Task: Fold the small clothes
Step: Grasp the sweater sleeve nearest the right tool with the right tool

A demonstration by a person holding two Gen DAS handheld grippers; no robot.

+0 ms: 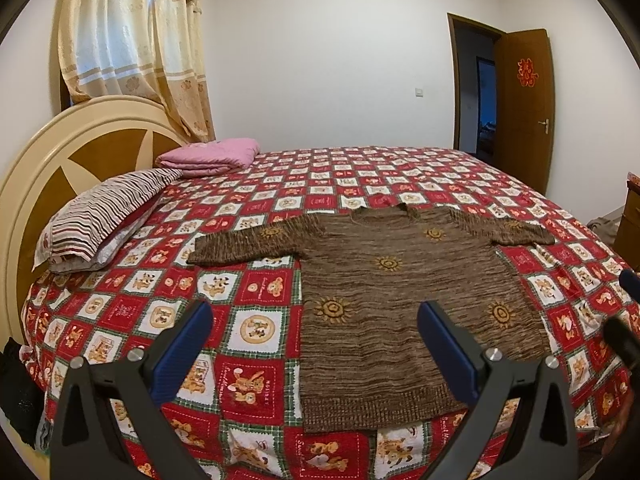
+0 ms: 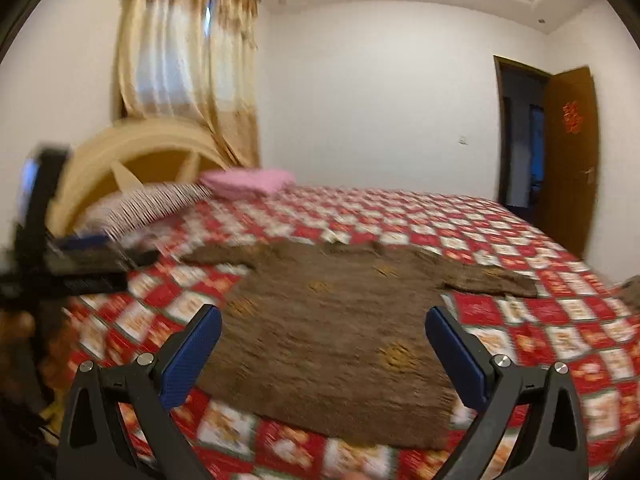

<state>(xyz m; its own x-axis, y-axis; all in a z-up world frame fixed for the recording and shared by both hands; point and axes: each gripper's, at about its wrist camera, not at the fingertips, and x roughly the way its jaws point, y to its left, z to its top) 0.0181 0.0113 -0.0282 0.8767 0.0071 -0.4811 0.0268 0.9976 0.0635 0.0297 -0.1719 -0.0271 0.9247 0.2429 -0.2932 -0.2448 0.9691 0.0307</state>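
A small brown knitted sweater (image 1: 400, 300) with yellow sun motifs lies flat on the red and white patchwork bedspread (image 1: 248, 292), sleeves spread out, hem toward me. My left gripper (image 1: 316, 320) is open and empty, held above the hem's left part. My right gripper (image 2: 324, 328) is open and empty above the sweater (image 2: 332, 328) near the hem; that view is blurred. The left gripper shows at the left edge of the right wrist view (image 2: 80, 256), and part of the right gripper shows at the right edge of the left wrist view (image 1: 624, 320).
A striped pillow (image 1: 108, 216) and a folded pink blanket (image 1: 212, 156) lie at the bed's head by the round headboard (image 1: 40, 168). Curtains (image 1: 132, 40) hang behind. An open brown door (image 1: 524, 108) stands at the far right.
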